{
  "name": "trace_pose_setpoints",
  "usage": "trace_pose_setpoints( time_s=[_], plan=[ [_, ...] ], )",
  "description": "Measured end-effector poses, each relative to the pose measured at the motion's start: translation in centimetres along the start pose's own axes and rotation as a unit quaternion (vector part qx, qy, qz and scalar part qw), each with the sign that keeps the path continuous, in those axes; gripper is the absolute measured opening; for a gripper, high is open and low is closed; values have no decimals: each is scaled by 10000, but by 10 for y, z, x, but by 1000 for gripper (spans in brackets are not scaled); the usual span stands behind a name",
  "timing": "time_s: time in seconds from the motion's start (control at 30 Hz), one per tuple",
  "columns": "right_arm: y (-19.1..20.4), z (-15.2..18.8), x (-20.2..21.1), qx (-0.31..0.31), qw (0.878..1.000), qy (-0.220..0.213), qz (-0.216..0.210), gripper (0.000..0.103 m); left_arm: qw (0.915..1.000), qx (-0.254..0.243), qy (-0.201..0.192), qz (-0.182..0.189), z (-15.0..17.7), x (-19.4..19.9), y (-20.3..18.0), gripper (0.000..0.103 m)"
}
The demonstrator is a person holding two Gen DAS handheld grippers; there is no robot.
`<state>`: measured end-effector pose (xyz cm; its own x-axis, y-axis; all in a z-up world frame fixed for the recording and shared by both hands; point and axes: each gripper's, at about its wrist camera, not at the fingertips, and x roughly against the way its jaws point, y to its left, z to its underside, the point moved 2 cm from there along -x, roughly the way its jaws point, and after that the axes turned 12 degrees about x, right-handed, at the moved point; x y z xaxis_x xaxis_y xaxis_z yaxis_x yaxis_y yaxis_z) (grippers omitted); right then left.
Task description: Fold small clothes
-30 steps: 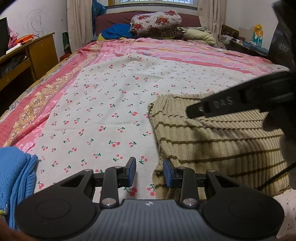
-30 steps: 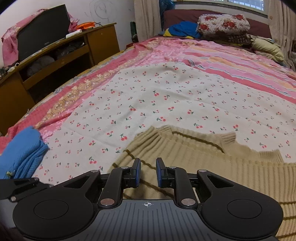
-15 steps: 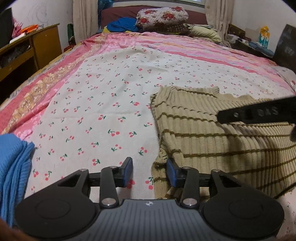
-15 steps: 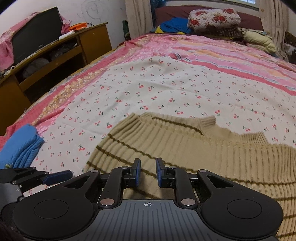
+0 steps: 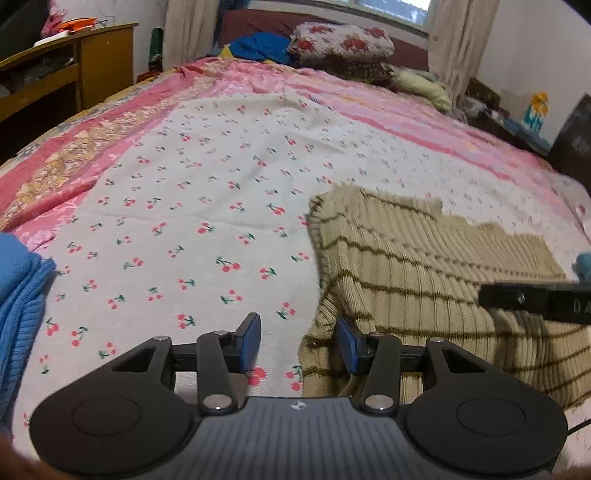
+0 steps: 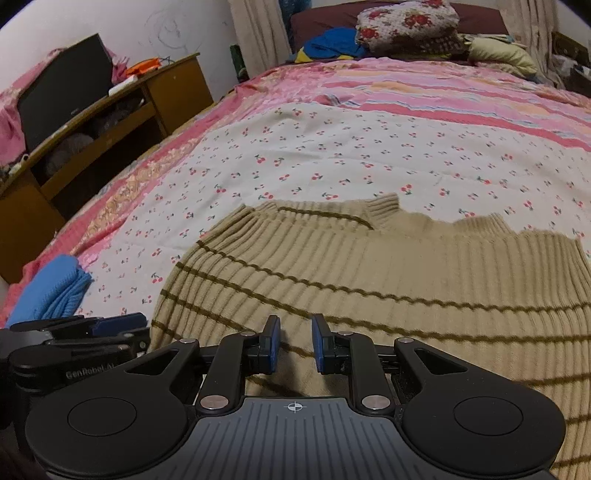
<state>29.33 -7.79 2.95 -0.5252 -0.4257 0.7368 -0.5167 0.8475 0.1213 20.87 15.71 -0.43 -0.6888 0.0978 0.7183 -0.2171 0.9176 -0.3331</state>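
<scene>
A beige ribbed knit top with thin brown stripes (image 5: 417,269) lies flat on the cherry-print sheet (image 5: 207,206); it also shows in the right wrist view (image 6: 388,269). My left gripper (image 5: 297,341) is open and empty, low over the top's left edge. My right gripper (image 6: 295,341) is open a little and empty, just above the top's lower middle. The right gripper's finger (image 5: 535,302) shows at the right of the left wrist view. The left gripper (image 6: 92,328) shows at the lower left of the right wrist view.
A folded blue garment (image 5: 18,291) lies at the bed's left edge, also in the right wrist view (image 6: 51,291). A wooden desk (image 6: 110,122) stands left of the bed. Pillows and bedding (image 6: 406,22) pile at the headboard. The pink striped bedspread (image 6: 424,88) covers the far bed.
Both grippers have moved down and forward over the beige top. The left gripper's jaws have opened wider. The right gripper's finger has dropped lower in the left wrist view.
</scene>
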Motion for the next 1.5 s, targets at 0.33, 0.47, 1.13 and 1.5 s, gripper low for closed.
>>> trace_pose_setpoints(
  time_s=[0.33,0.47,1.13,1.5],
  plan=[
    [-12,13,9,-250,9997,-56,-67,19,9990,-265,-302,219,-5,18,-28,51],
    [-16,17,11,-293,9995,-52,-70,20,9982,-105,-495,332,-14,29,-26,51],
    [-31,29,15,-498,9987,-67,-106,20,9988,-129,408,219,-5,-31,-21,58],
    [-37,34,19,-574,9981,-121,-167,20,9969,221,533,525,-3,-25,-19,29]
  ],
)
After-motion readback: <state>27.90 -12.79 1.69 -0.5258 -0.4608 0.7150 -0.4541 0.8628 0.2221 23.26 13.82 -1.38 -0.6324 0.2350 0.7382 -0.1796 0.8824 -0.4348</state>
